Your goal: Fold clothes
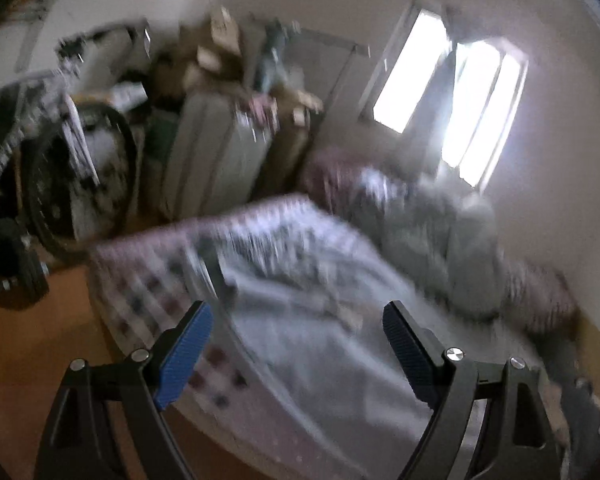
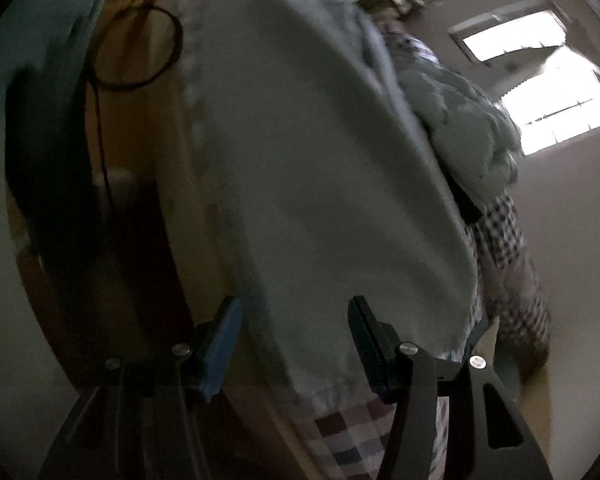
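A pale blue-grey garment point(image 1: 320, 340) lies spread flat on a bed with a checked sheet point(image 1: 148, 280); this view is blurred. My left gripper point(image 1: 296, 312) hovers over the garment, jaws wide open and nothing between the blue pads. In the right wrist view the same pale garment point(image 2: 308, 180) stretches away from me, its hem just in front of the fingers. My right gripper point(image 2: 295, 304) stands open over that hem, and the pads do not press on the cloth. The checked sheet point(image 2: 348, 428) shows below the hem.
A crumpled grey-green bundle point(image 1: 440, 232) point(image 2: 460, 120) lies at the bed's far side by the wall. A bicycle wheel point(image 1: 80, 176), pale upright panels point(image 1: 220, 152) and cardboard boxes point(image 1: 216, 52) crowd the room's left. A black cable point(image 2: 140, 48) loops on the floor. A bright window point(image 1: 460, 100) is behind.
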A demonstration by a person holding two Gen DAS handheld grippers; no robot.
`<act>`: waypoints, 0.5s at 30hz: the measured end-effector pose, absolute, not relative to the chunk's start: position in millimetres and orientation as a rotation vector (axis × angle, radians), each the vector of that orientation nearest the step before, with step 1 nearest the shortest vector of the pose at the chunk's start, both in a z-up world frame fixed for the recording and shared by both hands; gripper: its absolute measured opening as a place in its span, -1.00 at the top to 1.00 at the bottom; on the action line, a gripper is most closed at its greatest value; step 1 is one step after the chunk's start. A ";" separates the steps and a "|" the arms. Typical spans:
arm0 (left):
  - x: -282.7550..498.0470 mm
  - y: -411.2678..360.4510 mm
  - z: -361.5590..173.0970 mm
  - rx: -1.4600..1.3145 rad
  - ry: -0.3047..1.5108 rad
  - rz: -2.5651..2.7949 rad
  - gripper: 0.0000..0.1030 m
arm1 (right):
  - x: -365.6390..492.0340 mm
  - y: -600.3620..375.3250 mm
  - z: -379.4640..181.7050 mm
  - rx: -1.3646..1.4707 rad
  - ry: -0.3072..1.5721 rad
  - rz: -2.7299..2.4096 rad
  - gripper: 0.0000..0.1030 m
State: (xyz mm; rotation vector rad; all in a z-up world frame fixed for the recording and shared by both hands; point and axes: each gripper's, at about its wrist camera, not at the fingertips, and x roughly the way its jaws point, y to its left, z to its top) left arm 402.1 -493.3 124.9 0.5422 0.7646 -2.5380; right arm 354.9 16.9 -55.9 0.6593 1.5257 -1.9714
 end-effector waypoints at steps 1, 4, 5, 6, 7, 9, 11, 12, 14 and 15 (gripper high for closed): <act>390.7 -492.2 107.4 0.586 0.814 -2.528 -0.74 | 357.1 15.3 -65.2 0.639 1.565 -1.954 -0.15; 370.7 -483.3 71.2 0.660 0.914 -2.497 -0.74 | 362.3 13.4 -86.5 0.577 1.666 -1.925 -0.15; 365.4 -482.1 63.0 0.674 0.935 -2.489 -0.74 | 363.5 13.0 -93.0 0.560 1.698 -1.919 -0.15; 360.2 -481.0 55.3 0.686 0.954 -2.481 -0.74 | 362.7 14.0 -98.7 0.555 1.723 -1.915 -0.15; 355.0 -479.9 47.6 0.697 0.973 -2.474 -0.74 | 361.7 15.1 -104.4 0.551 1.746 -1.911 -0.15; 347.2 -479.1 36.2 0.701 1.035 -2.467 -0.74 | 358.6 18.3 -113.6 0.537 1.787 -1.910 -0.15; 340.0 -480.1 27.6 0.701 1.101 -2.466 -0.74 | 354.1 21.5 -118.1 0.533 1.812 -1.917 -0.15; 336.5 -481.3 24.7 0.703 1.121 -2.464 -0.74 | 351.4 22.6 -120.2 0.530 1.825 -1.922 -0.15; 330.0 -482.3 19.5 0.710 1.149 -2.462 -0.74 | 346.2 24.0 -124.1 0.530 1.848 -1.934 -0.14; 327.5 -481.8 17.7 0.711 1.154 -2.468 -0.74 | 342.4 24.9 -126.9 0.544 1.861 -1.936 -0.13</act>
